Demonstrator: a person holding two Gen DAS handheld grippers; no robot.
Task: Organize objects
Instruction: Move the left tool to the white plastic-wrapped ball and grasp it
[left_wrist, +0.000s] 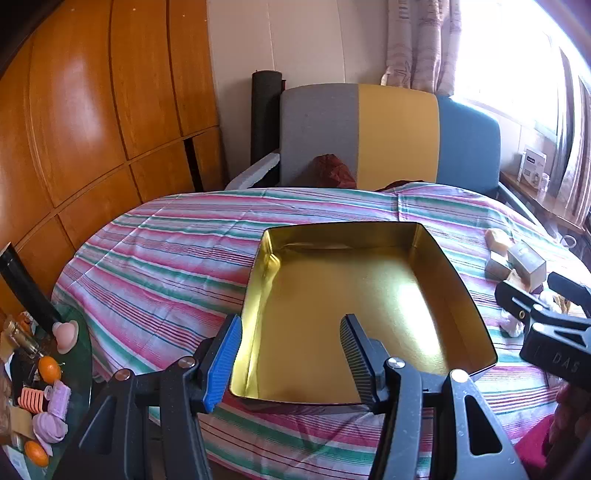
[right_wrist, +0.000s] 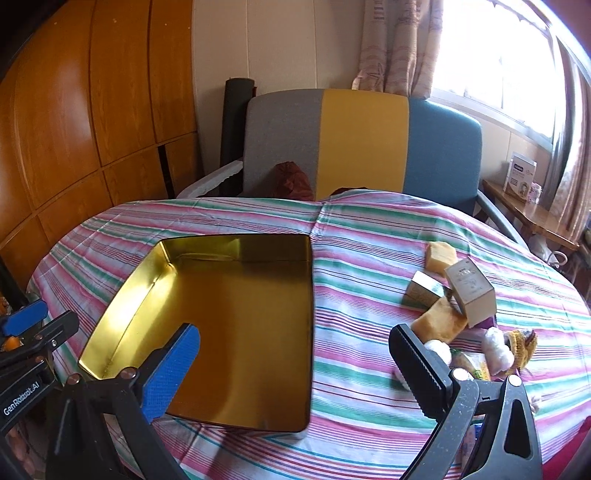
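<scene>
Both grippers hang spread wide and hold nothing — the left gripper (left_wrist: 291, 354) over the near edge of the gold tin (right_wrist: 236, 332), the right gripper (right_wrist: 295, 365) between the tin and the pile of loose items. Nothing lies in the tin, so by the look of it the sorting has not begun. All that needs tidying sits on the striped cloth (right_wrist: 369, 258) to the tin's right: two small boxes (right_wrist: 469, 291), yellow sponge-like blocks (right_wrist: 439, 321), white wrapped lumps (right_wrist: 496, 349) and a few scraps too small to name. Judging by this, every item is yet to be moved — presumably into the tin.
</scene>
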